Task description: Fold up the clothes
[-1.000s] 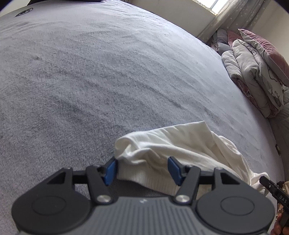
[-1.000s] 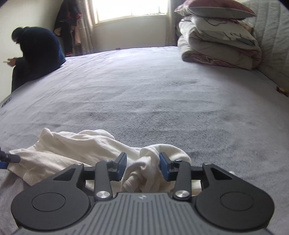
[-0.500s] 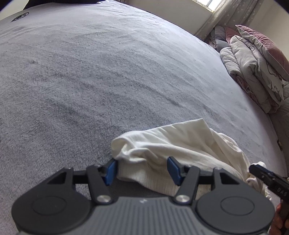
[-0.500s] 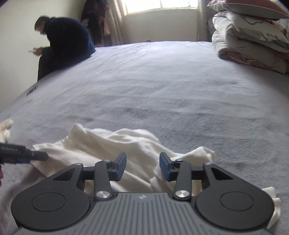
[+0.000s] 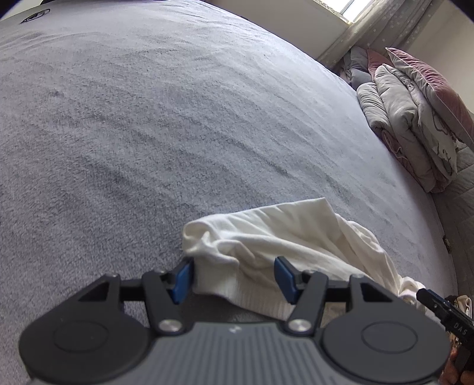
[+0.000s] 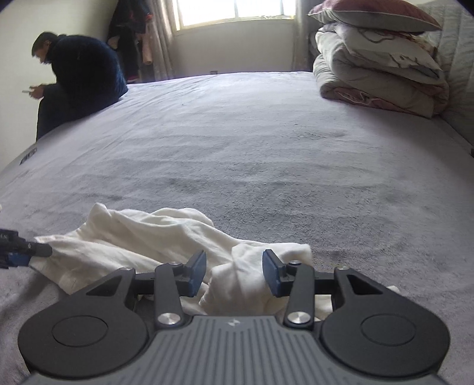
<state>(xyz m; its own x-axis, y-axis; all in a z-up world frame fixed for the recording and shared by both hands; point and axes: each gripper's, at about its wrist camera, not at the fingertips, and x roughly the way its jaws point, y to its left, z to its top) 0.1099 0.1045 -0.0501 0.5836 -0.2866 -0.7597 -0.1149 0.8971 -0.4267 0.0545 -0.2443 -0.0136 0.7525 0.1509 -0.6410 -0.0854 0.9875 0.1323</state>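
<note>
I am working in a bedroom of a home, over a wide bed (image 6: 251,142) covered in a grey fleece sheet. At the far right corner of the bed, folded quilts (image 6: 376,80) are stacked with a pillow (image 6: 373,14) on top; beyond the bed's far edge is a curtained window (image 6: 237,11), and a person (image 6: 77,80) sits on its far left edge.

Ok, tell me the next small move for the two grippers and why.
Probably close both grippers on the cloth. It lies crumpled on the bed, and the left gripper and right gripper each stand open with a bunch of it between the pads, so neither seems to grip yet.
</note>
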